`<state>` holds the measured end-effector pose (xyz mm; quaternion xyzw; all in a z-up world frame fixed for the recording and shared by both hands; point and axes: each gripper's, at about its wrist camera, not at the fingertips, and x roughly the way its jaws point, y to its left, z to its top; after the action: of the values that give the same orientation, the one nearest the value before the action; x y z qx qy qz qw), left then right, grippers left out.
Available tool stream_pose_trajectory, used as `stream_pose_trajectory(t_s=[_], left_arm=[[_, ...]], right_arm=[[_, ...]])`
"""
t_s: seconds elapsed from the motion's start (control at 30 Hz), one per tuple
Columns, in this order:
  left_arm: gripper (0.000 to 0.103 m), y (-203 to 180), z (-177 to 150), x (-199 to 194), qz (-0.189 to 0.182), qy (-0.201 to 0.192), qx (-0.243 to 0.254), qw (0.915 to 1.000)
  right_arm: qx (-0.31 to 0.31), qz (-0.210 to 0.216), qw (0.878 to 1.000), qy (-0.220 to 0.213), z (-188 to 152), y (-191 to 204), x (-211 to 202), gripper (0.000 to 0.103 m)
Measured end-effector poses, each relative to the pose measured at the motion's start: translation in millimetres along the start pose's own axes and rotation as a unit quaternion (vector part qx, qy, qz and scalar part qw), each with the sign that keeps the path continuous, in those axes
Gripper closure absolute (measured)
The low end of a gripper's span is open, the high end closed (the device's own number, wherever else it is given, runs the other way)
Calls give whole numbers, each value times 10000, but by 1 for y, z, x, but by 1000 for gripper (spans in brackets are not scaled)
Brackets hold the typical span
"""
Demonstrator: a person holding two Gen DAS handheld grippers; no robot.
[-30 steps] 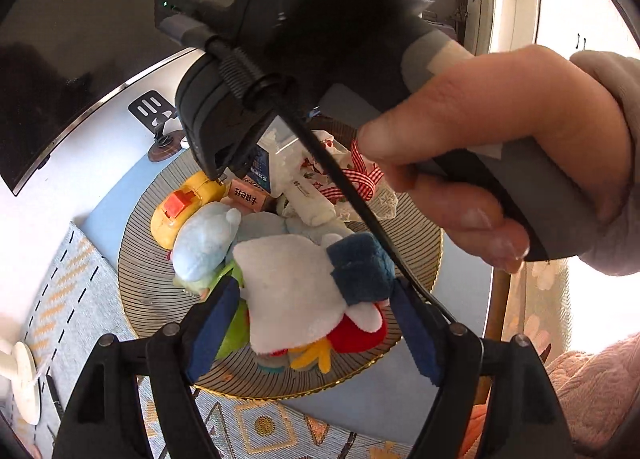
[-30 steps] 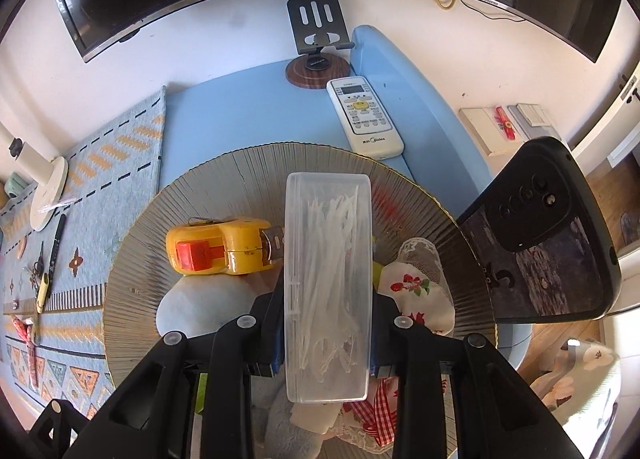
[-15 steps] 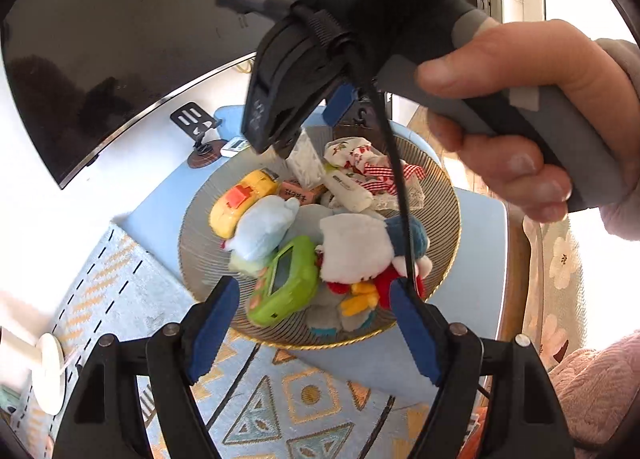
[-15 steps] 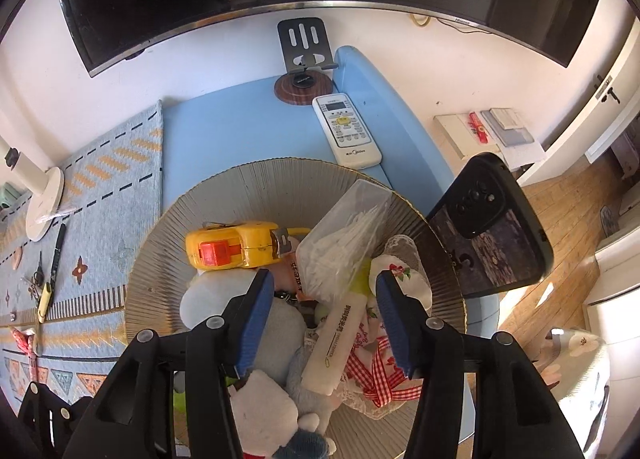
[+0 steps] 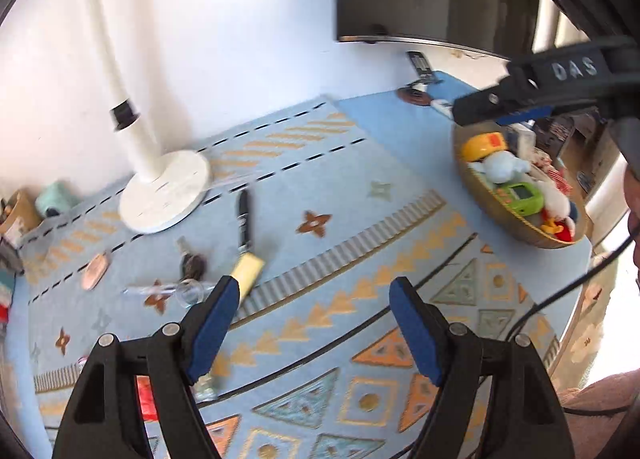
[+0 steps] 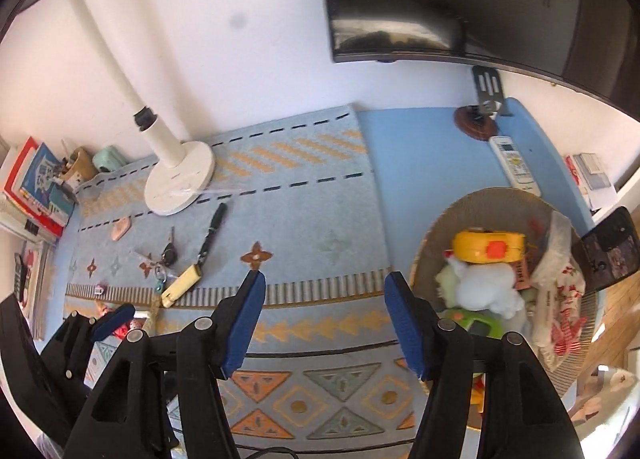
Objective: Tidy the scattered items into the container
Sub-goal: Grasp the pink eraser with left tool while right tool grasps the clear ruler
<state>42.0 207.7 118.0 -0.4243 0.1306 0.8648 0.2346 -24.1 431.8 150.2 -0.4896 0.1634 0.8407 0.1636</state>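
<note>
Basket right of pen on mat.

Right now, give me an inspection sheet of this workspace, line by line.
Surface: patterned blue mat on a table.
Job's things: basket filled with toys; black pen, keys, yellow eraser lie scattered on the mat.
Clutter: remote, lamp base, books.
Grippers: left gripper and right gripper open, empty.
Cables: black cable at the table edge.
Surroundings: white wall, dark screen.
</note>
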Motion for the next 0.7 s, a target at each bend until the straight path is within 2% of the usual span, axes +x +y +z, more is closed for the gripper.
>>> stream_pose_trajectory(t_s=[0.13,0.27,0.33,0.4,0.57,0.7], left_arm=[[27,82,-18,2,677,97,-531,9962],[27,153,-24,2,975,147,-669,9929],[27,183,-22,10,849,241,-723,9935],[27,210,-18,23,570,336,-799,9946],[27,253,-1,77,122,618,-767,9951],[27,267,6,114,-67,829,-617,9946]], right_arm=[[-15,424,9987,297,-11,49,22,41],[178,933,9936,606,-13,84,47,41],[394,1211,9880,878,-14,97,65,41],[505,1242,9854,1046,-13,109,80,41],[400,843,9903,1032,3,131,96,41],[389,634,9927,947,16,136,103,41]])
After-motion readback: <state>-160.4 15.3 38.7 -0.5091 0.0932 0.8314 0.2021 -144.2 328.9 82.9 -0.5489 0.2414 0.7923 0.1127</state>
